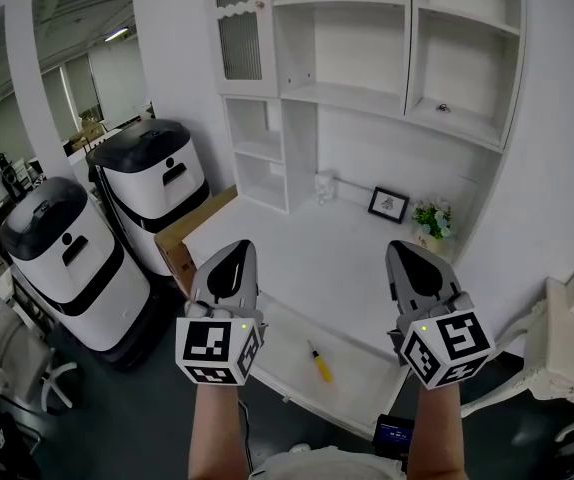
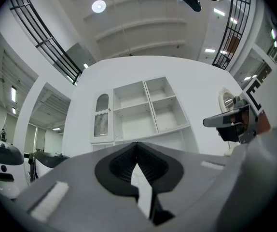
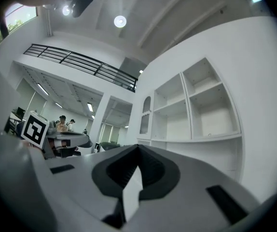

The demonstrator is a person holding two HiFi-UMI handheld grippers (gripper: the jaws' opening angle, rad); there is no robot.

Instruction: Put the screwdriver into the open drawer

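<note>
The screwdriver (image 1: 317,361) lies inside the drawer (image 1: 372,390), near its middle, so I judge the placing done. My left claw (image 1: 238,250) and right claw (image 1: 408,249) hang above the drawer, jaws pressed together, holding nothing. I see no step left.

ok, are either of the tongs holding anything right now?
Nothing is held. The left tongs and right tongs are both shut and empty. The screwdriver lies in the open drawer, clear of both.
</note>
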